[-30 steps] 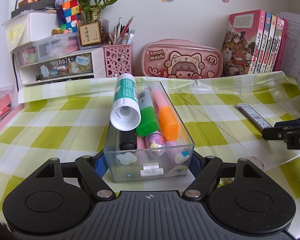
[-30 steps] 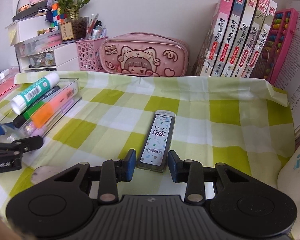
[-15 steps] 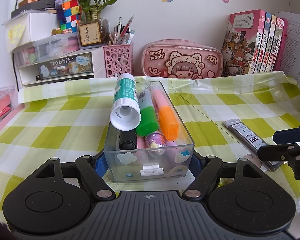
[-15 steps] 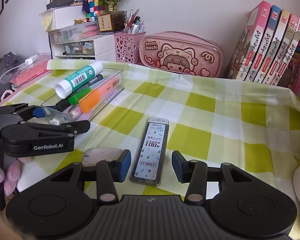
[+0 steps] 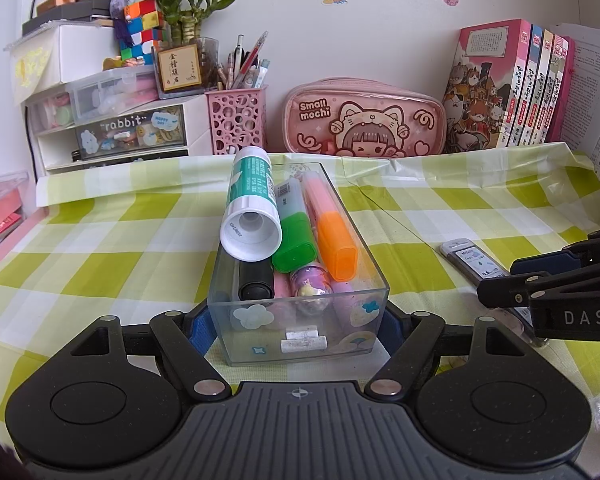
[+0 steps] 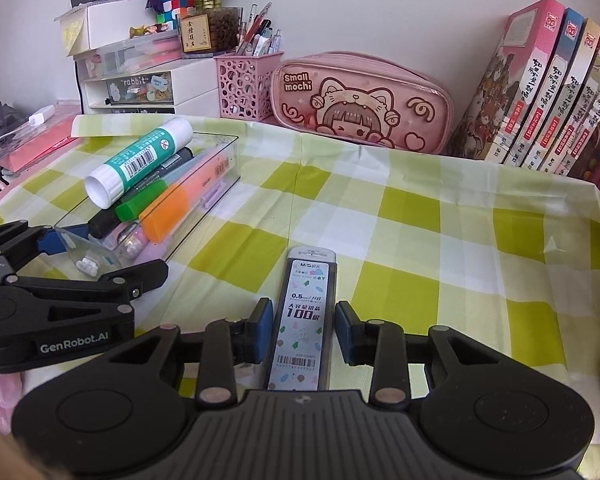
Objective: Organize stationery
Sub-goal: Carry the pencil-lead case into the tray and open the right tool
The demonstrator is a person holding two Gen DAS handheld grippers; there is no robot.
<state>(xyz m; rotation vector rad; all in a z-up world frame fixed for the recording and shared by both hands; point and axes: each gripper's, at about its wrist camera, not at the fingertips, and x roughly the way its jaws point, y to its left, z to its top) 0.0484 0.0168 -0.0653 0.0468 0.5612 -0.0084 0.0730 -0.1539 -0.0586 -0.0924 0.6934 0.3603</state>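
**Lead case between my right fingers, box held on the left**

My left gripper (image 5: 298, 326) pinches the clear box (image 5: 300, 300) at its near end, 1 blue pad on each side wall. The box stands on the checked worktop (image 6: 420, 240) and holds a glue stick (image 5: 252, 208) lying on top, a green marker (image 5: 294, 240), an orange marker (image 5: 332, 232) and a black pen (image 5: 254, 284).

My right gripper (image 6: 303, 330) straddles the lead case (image 6: 306, 312), which lies flat on the worktop to the right of the box. Its fingers (image 6: 264, 320) are closing, with a thin gap visible at each pad, so they are not pressing yet.
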